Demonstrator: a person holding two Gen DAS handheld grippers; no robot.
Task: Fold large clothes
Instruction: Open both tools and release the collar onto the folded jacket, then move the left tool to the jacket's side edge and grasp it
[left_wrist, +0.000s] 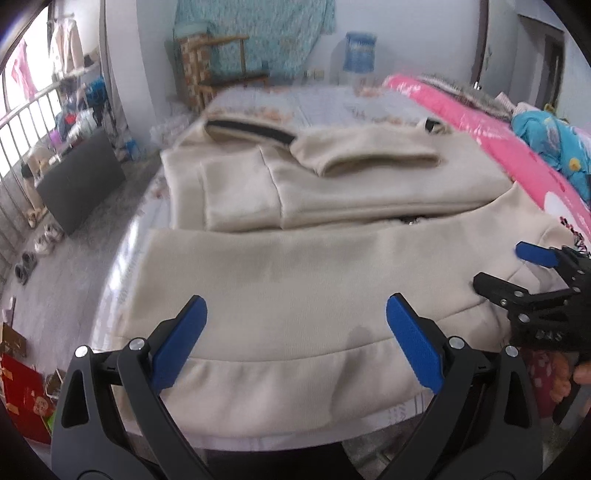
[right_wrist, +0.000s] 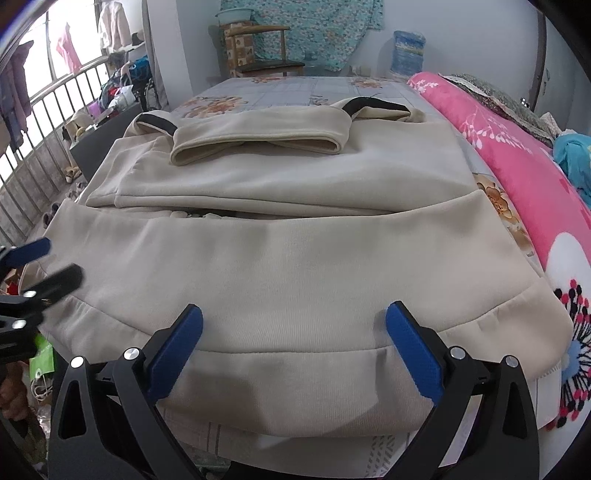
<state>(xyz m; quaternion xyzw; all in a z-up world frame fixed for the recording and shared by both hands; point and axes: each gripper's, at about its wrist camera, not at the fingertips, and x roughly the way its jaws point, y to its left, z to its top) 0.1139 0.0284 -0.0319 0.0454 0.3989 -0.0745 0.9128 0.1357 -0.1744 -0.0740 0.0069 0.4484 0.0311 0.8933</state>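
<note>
we hold the left gripper just above the near hem of the beige garment, jaws spread wide, the blue pads gripping nothing. the right gripper sits the same way over the same hem, jaws wide and empty.

the beige garment lies on the bed, filling most of both wrist views from 6 o'clock up to 12 o'clock. its sleeves are folded across the upper body toward 12 o'clock, and a cuff band lies crosswise on top. dark trim shows at the far corners. the ribbed hem hangs at the near edge of the bed, directly under both grippers.

in the left wrist view, the right gripper appears at 3 o'clock, resting at the garment's right edge. in the right wrist view, the left gripper appears at 9 o'clock, blurred.

a pink quilt runs along the bed at 2 to 4 o'clock, beside the garment. a wooden chair stands beyond the bed at 12 o'clock. a railing is at 9 to 10 o'clock.
</note>
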